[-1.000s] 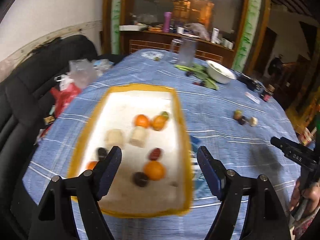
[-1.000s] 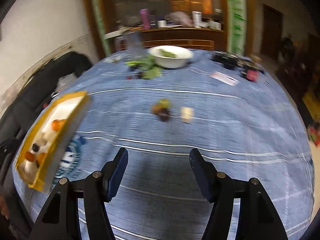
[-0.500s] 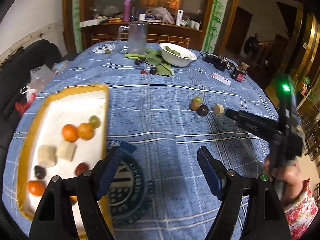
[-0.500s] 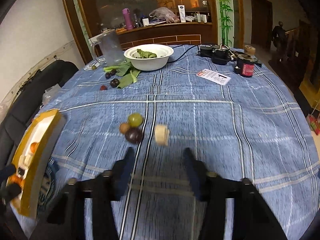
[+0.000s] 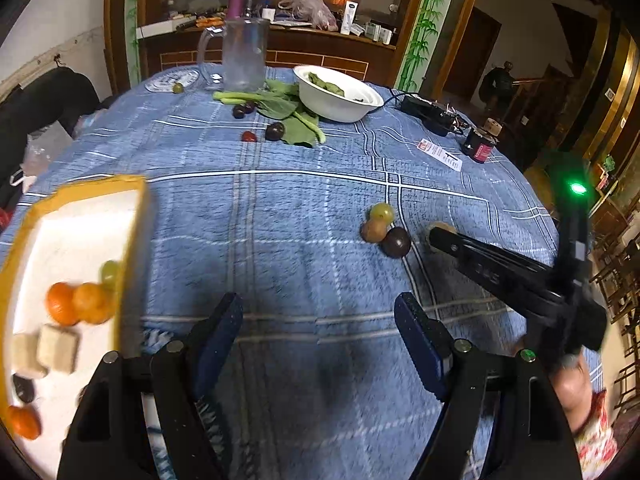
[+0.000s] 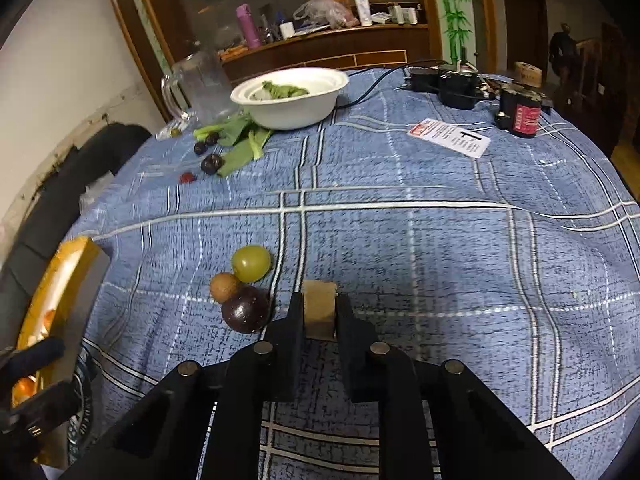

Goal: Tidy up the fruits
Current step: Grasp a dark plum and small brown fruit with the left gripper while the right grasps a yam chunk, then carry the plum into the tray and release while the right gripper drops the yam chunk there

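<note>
My right gripper (image 6: 319,310) is shut on a tan banana chunk (image 6: 318,312) resting on the blue cloth. Just left of it lie a dark plum (image 6: 245,309), a small brown fruit (image 6: 225,287) and a green grape (image 6: 251,263); they also show in the left wrist view (image 5: 396,242). My left gripper (image 5: 320,324) is open and empty above the cloth. The yellow-rimmed white tray (image 5: 80,220) at left holds oranges (image 5: 62,304), banana chunks (image 5: 56,348), a grape and dark fruits. The right gripper (image 5: 440,236) reaches in from the right.
A white bowl (image 6: 290,98) of greens, loose leaves (image 6: 240,148) with dark plums and a red fruit, and a glass jug (image 6: 200,82) stand at the back. Black chargers, a dark jar (image 6: 522,114) and a card (image 6: 450,136) lie back right. A black sofa is left.
My right gripper moved forward and closed on the banana chunk. My left gripper swung right, away from over the tray, and stays open.
</note>
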